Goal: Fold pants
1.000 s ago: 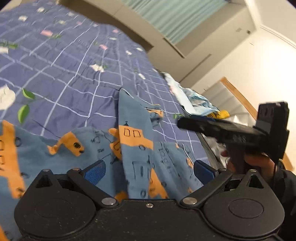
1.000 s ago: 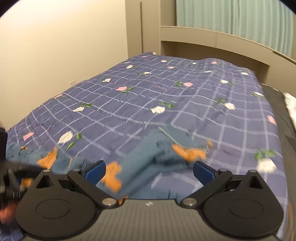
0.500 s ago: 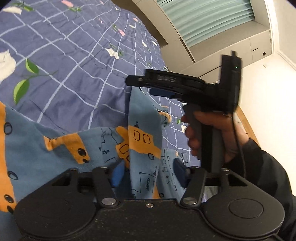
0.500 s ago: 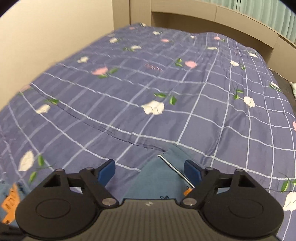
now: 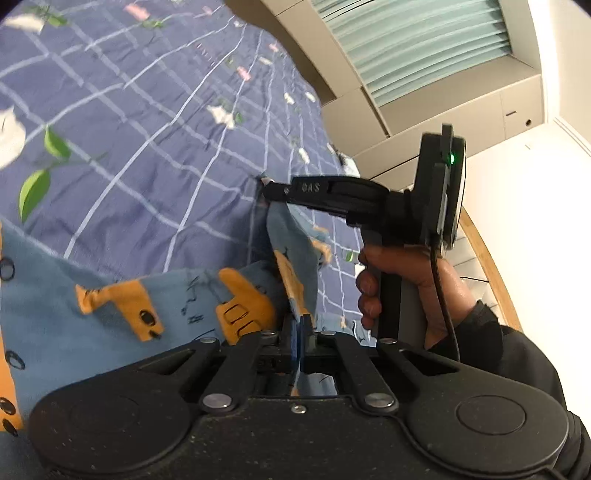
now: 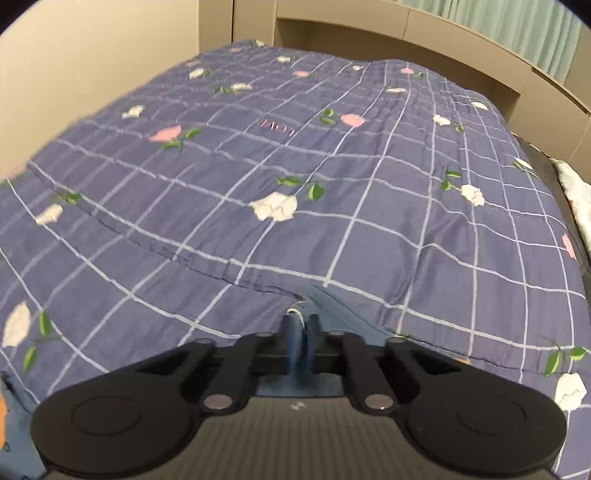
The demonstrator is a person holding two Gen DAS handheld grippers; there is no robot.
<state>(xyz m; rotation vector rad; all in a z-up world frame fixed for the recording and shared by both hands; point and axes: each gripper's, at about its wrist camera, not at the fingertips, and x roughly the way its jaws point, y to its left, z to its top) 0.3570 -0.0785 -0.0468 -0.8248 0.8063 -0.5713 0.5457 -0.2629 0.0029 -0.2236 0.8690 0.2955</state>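
The pants (image 5: 110,306) are blue with orange vehicle prints and lie spread on the bed. My left gripper (image 5: 300,332) is shut on a raised fold of the pants at the near end. My right gripper (image 6: 300,328) is shut on the pants' waistband corner (image 6: 332,310), where a white drawstring shows. In the left wrist view the right gripper (image 5: 269,190) pinches the far tip of the same strip of fabric, held by a hand (image 5: 399,280).
The bed has a purple checked quilt (image 6: 295,166) with flower prints. A beige wall (image 6: 74,55) runs along its left side and a headboard shelf (image 6: 443,33) with green curtains at the far end. A wooden bed frame (image 5: 487,266) is on the right.
Both grippers have closed from open onto the pants. The right gripper moved forward along the leg to the waistband corner. The left gripper closed on the near fold.
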